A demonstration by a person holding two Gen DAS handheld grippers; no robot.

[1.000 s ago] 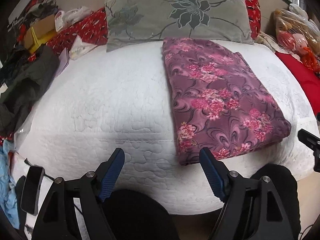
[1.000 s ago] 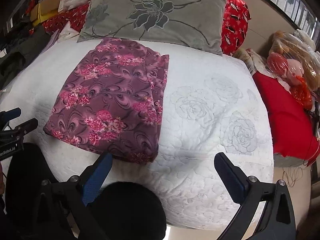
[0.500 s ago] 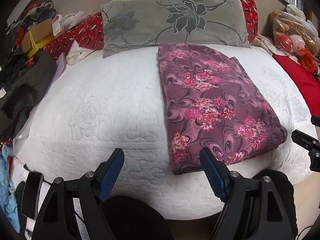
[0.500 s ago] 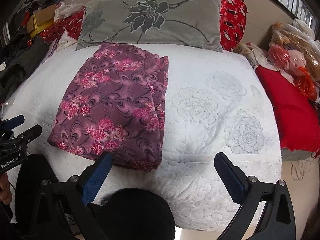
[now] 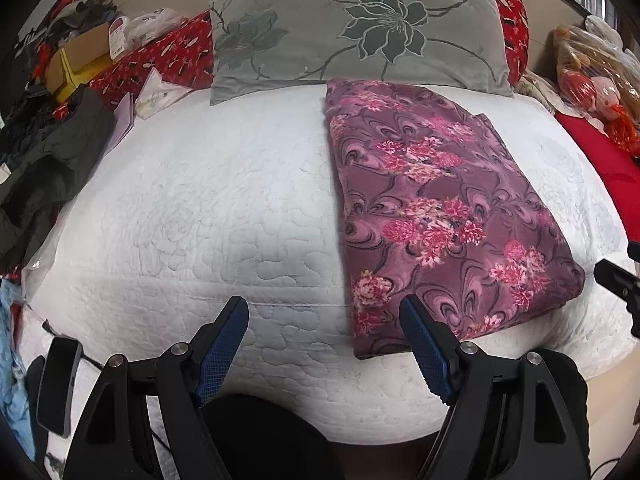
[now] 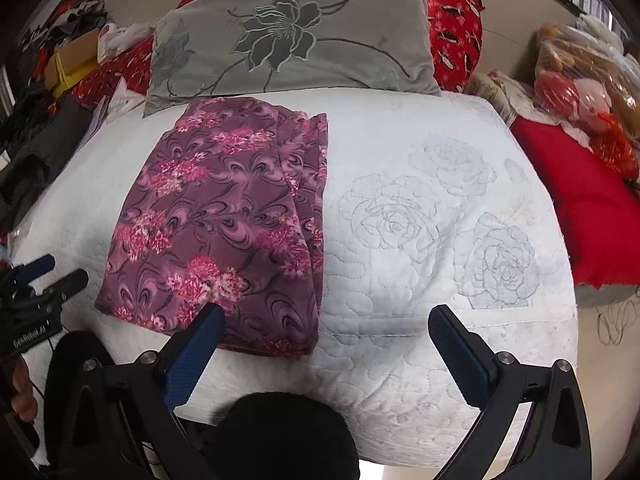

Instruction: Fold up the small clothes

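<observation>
- White quilted mattress (image 5: 192, 200) (image 6: 420, 152) fills both views, with stitched rose outlines on its right half.
- Folded garment (image 5: 436, 216) (image 6: 224, 220), purple with pink flowers, lies flat on the mattress as a rough rectangle; its far end sits just below the pillow, its near end at the front edge of the mattress.
- Layered fabric edges show along the garment's right side in the right wrist view.
- Left gripper (image 5: 324, 340): jaws wide apart, holding nothing, hovering at the mattress front edge; its right finger overlaps the garment's near left corner in view, contact cannot be told.
- Right gripper (image 6: 326, 344): jaws wide apart, empty, low at the front edge; its left finger sits in front of the garment's near edge.
- Left gripper also shows at the left edge of the right wrist view (image 6: 44, 280), beside the garment's near left corner.
- Grey pillow (image 5: 356, 28) (image 6: 292, 32) with dark flower print rests at the head of the mattress.
- Red patterned bedding (image 5: 160, 60) (image 6: 456, 24) lies behind the pillow.
- Dark clothes (image 5: 44, 172) are piled off the left side.
- Red cushion (image 6: 584, 204) and bagged toys (image 6: 588, 92) are off the right side.
</observation>
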